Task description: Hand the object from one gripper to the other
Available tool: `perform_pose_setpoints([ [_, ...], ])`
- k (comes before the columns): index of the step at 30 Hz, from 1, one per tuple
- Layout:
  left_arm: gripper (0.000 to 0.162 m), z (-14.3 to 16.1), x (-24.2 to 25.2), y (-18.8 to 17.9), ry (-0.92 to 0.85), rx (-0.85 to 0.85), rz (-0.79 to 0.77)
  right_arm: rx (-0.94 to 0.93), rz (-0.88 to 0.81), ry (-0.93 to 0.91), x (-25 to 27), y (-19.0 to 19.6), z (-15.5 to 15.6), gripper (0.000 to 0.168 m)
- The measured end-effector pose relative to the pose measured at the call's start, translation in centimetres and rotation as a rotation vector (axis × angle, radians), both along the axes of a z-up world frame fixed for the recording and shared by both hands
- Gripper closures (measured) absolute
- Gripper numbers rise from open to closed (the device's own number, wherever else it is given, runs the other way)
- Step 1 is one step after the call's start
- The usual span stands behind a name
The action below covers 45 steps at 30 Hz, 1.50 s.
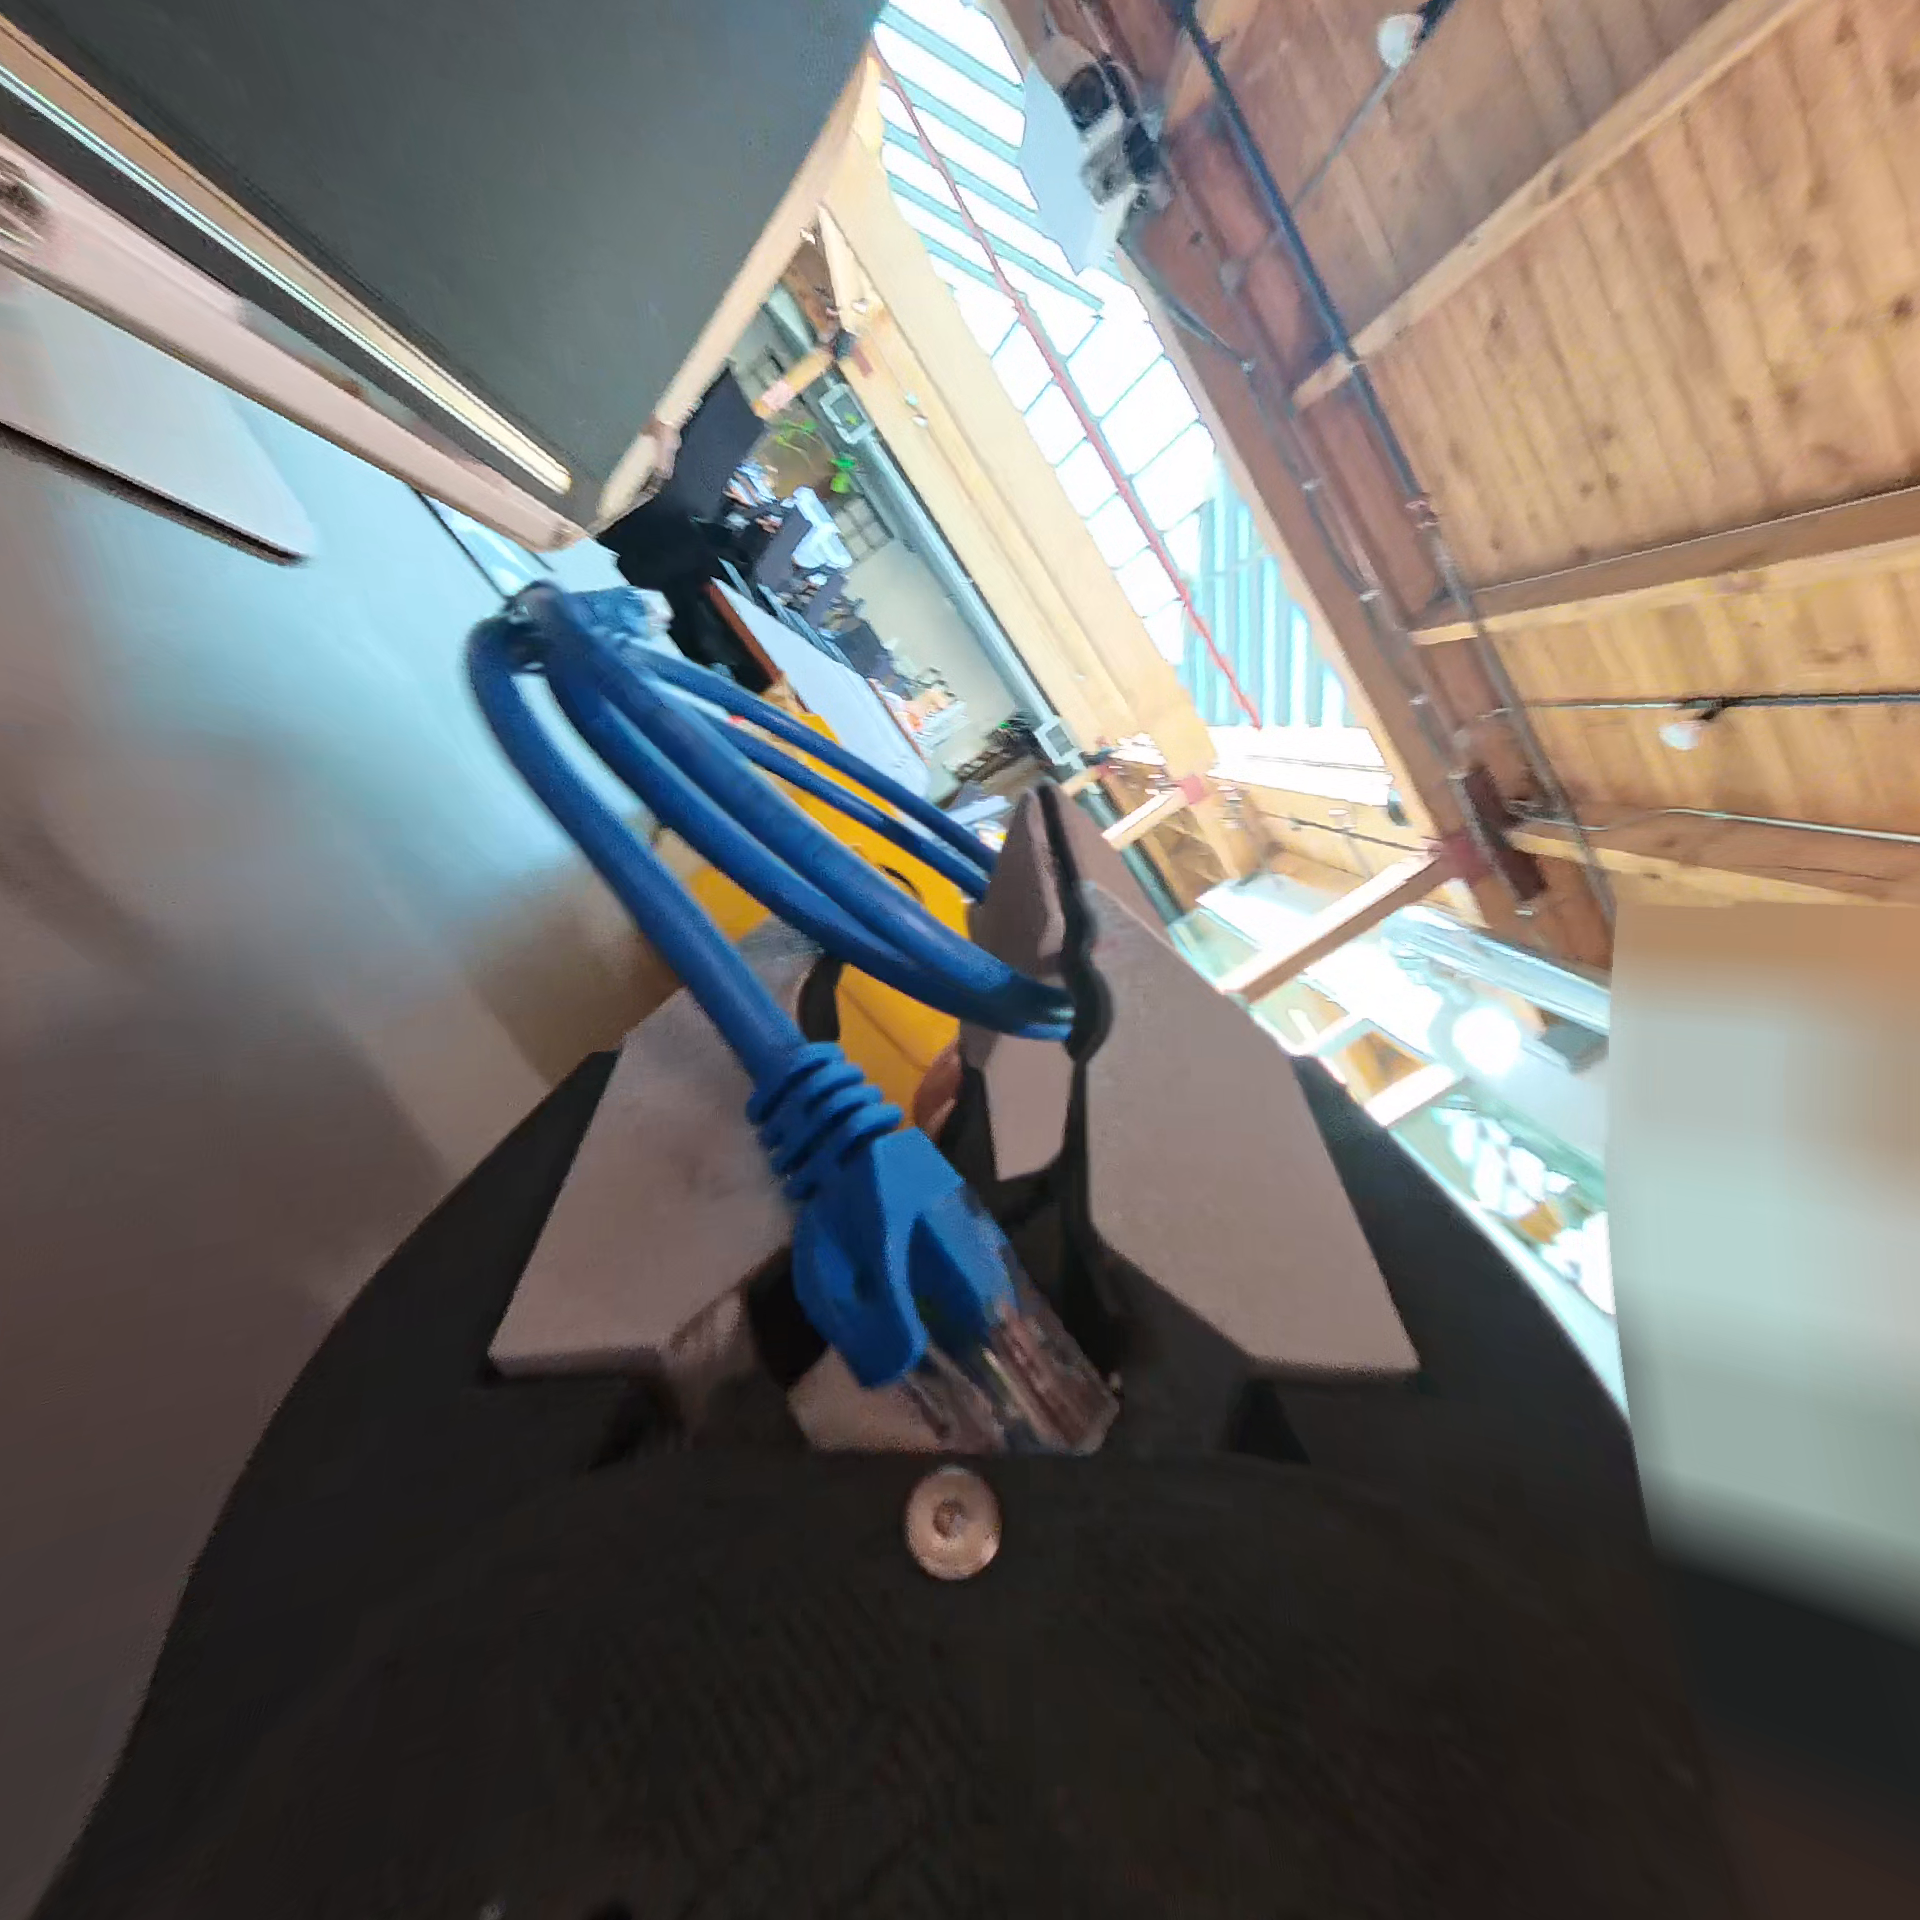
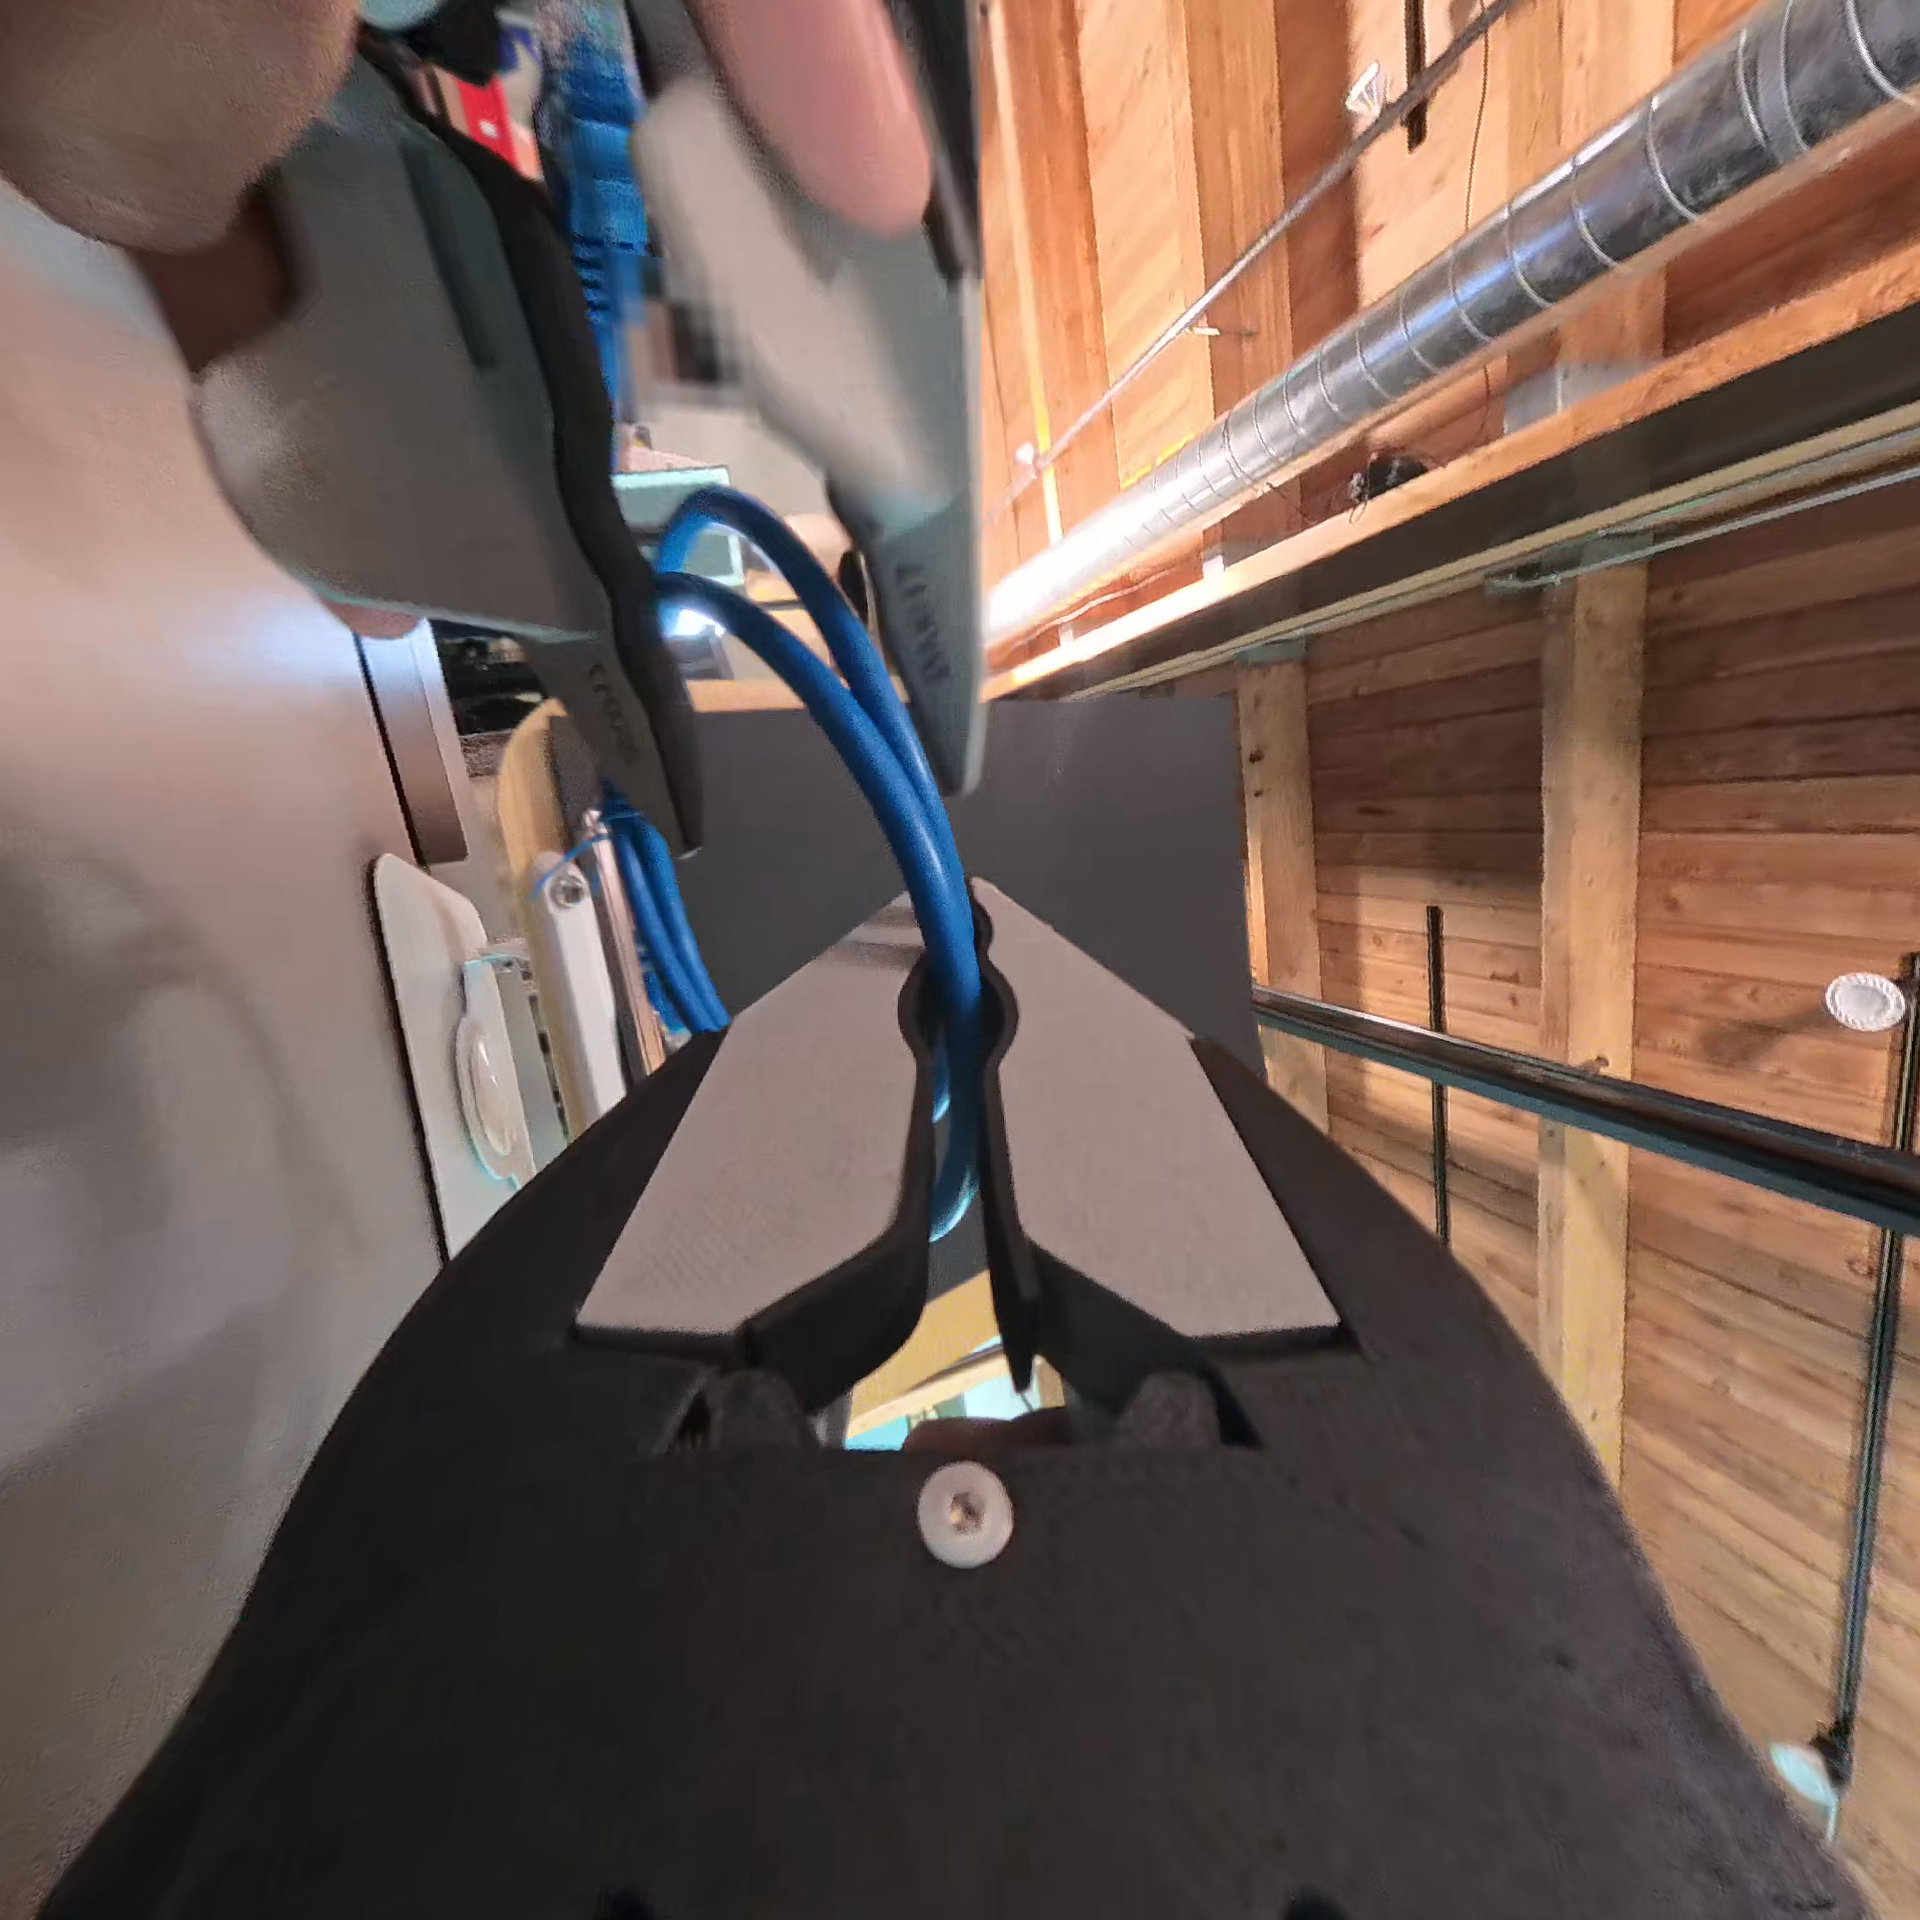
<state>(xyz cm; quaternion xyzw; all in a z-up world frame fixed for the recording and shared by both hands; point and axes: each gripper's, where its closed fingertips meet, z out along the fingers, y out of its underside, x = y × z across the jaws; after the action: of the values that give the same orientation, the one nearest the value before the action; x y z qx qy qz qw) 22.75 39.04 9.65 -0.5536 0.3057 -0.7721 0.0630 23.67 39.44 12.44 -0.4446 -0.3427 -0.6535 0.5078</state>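
A blue network cable [image 2: 904, 790] is bundled in loops. My right gripper [image 2: 961, 914] is shut on two strands of it, which run through the notch between its pads. My left gripper [image 2: 810, 790] comes in from the top of the right wrist view with its fingers apart, and the loops pass loosely between them. In the left wrist view the cable [image 1: 665, 790] hangs across my left gripper [image 1: 883, 935]. One clear-tipped plug [image 1: 914, 1288] dangles near the gripper's base. The strands end at a closed black seam by the right-hand finger.
A hand [image 2: 810, 104] holds the left gripper. A wooden plank wall [image 2: 1558, 935] with a silver duct [image 2: 1455, 312] and a black rail [image 2: 1610, 1112] is on the right. A dark panel [image 2: 1122, 831] stands behind the cable. A yellow part [image 1: 883, 1008] shows behind the loops. My two grippers' fingertips are within a few centimetres of each other.
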Motion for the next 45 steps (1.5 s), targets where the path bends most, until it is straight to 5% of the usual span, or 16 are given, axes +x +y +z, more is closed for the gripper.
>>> perform_pose_setpoints([
  [5, 0.149, -0.8, -0.4, 0.7, 0.05, 0.302, 0.069, -0.15, 0.005, 0.083, 0.6, 1.2, -2.8, 0.157],
  [7, 0.16, -1.1, -0.7, 1.2, 0.055, 0.538, 0.126, -0.351, 0.053, 0.26, 0.8, 2.1, -6.6, 0.14],
  [10, 0.162, -2.3, -1.1, 1.3, 0.089, 0.842, 0.144, -0.586, 0.23, 0.566, -0.6, 1.4, -9.9, 0.138],
  [11, 0.162, -2.7, -1.2, 1.5, 0.107, 0.916, 0.152, -0.598, 0.256, 0.649, -0.3, 1.1, -9.6, 0.137],
  [12, 0.162, -3.1, -1.3, 1.7, 0.121, 0.989, 0.161, -0.585, 0.272, 0.715, 0.2, 0.9, -9.0, 0.117],
  [15, 0.162, -3.2, -1.7, 2.1, 0.125, 1.175, 0.192, -0.515, 0.339, 0.884, 1.4, 0.4, -6.7, 0.134],
  [23, 0.162, -3.4, -2.6, -0.1, -0.014, 1.345, 0.09, -0.426, 0.427, 1.089, 2.4, -0.3, -4.1, 0.121],
  [26, 0.162, -4.1, -2.4, -1.1, -0.011, 1.331, 0.044, -0.525, 0.507, 1.103, 0.5, -0.6, -4.9, 0.163],
  [28, 0.16, -4.4, -1.8, -0.1, 0.069, 1.254, 0.096, -0.5, 0.471, 1.064, 1.0, -0.4, -4.8, 0.166],
  [31, 0.127, -5.2, -1.7, 0.1, 0.168, 0.975, 0.03, -0.335, 0.259, 0.922, 4.7, -0.1, -3.9, 0.166],
  [35, 0.11, -2.0, -1.7, -2.8, 0.041, 0.498, -0.141, -0.18, 0.013, 0.561, 7.7, -0.3, -2.8, 0.166],
  [40, 0.095, -1.9, -0.6, -2.7, 0.043, 0.374, -0.108, -0.133, 0.006, 0.286, 5.1, -0.1, -2.0, 0.167],
  [45, 0.096, 0.2, -0.6, -1.2, -0.038, 0.069, -0.097, -0.118, -0.01, 0.045, 2.2, 0.2, -1.8, 0.166],
])
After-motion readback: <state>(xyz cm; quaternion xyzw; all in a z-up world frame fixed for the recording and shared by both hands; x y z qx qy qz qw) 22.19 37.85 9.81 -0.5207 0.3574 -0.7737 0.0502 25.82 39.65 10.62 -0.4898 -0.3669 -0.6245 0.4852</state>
